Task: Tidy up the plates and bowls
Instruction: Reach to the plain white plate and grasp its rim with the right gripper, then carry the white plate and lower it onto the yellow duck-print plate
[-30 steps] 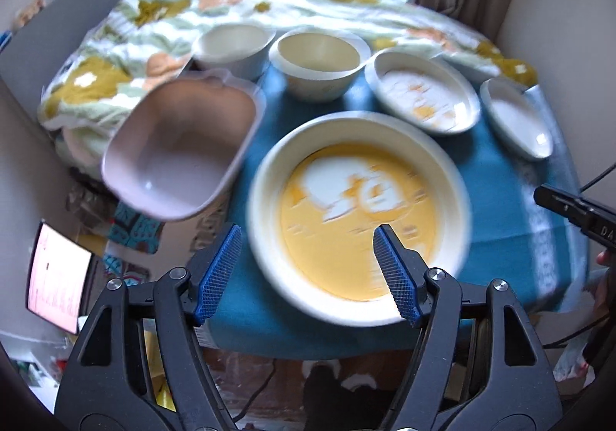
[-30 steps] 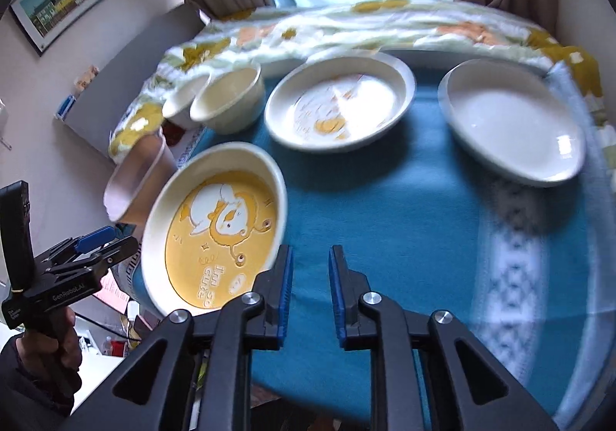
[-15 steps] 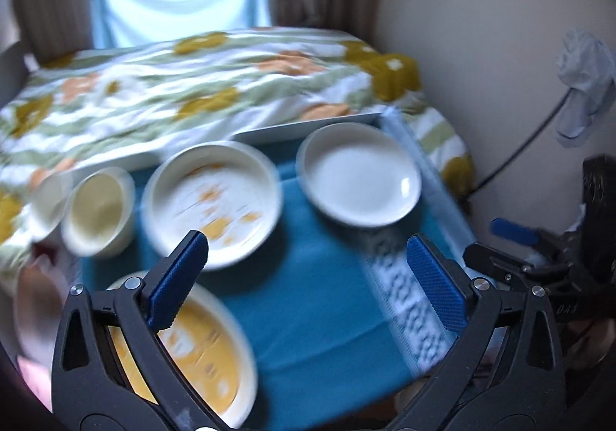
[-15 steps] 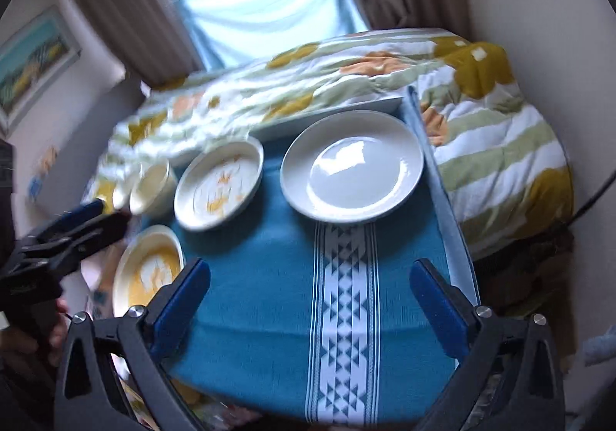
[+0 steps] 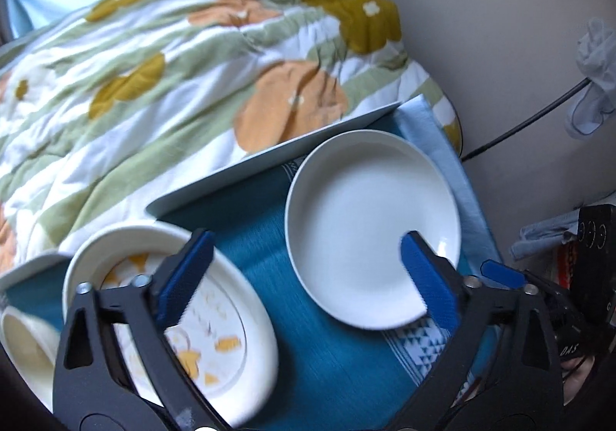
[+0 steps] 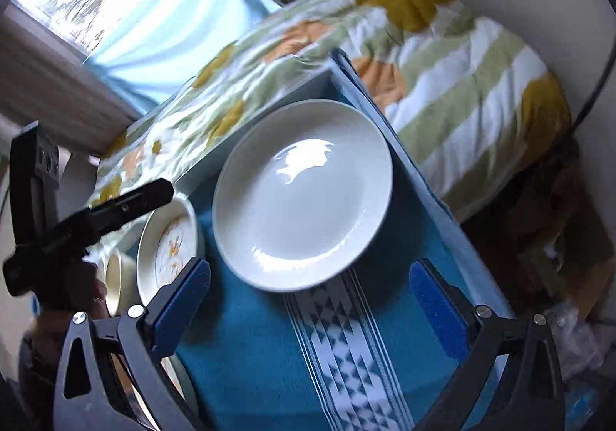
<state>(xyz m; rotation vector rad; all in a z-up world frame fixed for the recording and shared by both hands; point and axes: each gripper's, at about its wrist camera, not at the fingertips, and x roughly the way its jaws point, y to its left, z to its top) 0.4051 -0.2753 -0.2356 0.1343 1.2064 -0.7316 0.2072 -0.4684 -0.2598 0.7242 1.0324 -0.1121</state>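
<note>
A plain white plate point(image 5: 369, 227) lies on the teal tablecloth point(image 5: 250, 238) at the table's far right; it also shows in the right wrist view point(image 6: 304, 196). A white plate with orange print point(image 5: 215, 331) lies to its left, also in the right wrist view point(image 6: 169, 242). A cream bowl point(image 5: 23, 350) sits at the far left edge. My left gripper point(image 5: 308, 277) is open and empty, hovering above between the two plates. My right gripper point(image 6: 312, 304) is open and empty just in front of the white plate. The left gripper's body point(image 6: 77, 223) shows at the left.
A floral quilt point(image 5: 173, 57) on the bed borders the table's far edge. A wall with a cable point(image 5: 531, 119) stands on the right. A patterned white stripe point(image 6: 346, 354) runs across the cloth. The right gripper's tip point(image 5: 500, 269) shows at the right edge.
Both grippers have moved forward and to the right, closer to the white plate. The yellow bowl and pink container have left both views. Both grippers stay wide open.
</note>
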